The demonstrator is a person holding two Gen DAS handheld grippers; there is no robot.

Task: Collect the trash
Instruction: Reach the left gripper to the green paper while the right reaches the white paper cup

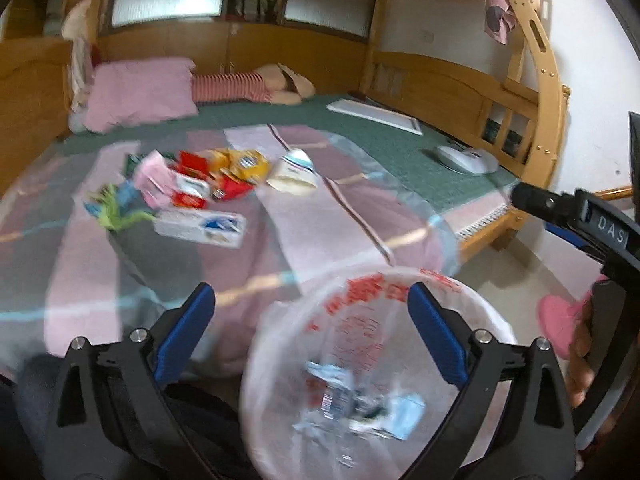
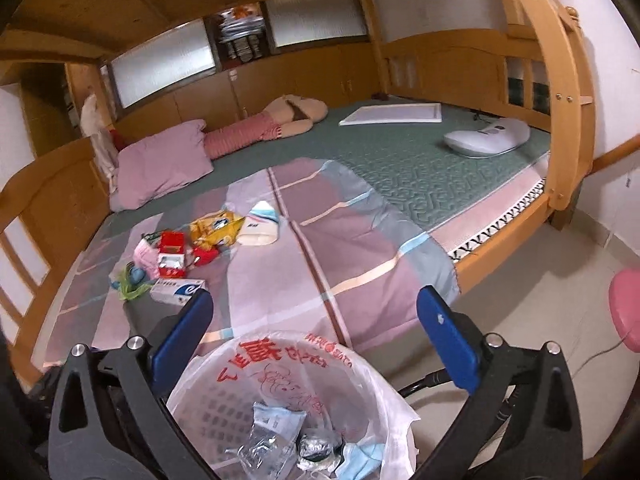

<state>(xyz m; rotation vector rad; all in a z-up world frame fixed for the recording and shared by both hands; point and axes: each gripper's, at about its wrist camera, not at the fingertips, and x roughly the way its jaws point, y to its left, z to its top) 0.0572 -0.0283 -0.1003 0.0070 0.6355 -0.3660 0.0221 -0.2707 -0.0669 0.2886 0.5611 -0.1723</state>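
Both my claws, left gripper (image 1: 310,332) and right gripper (image 2: 316,334), are spread wide with nothing in them, hovering over the lined bin (image 2: 224,380) that already holds a few wrappers. The rest of the trash pile (image 2: 176,256) sits on the bed's blanket (image 2: 360,248). My worry: that thin liner snagging a finger, or light wrappers slipping out halfway.

Left claw (image 1: 312,332) and right claw (image 2: 314,340): jaws spread wide, nothing between the blue pads. Both tilt downward. The right claw's handle appears at the left view's right edge.
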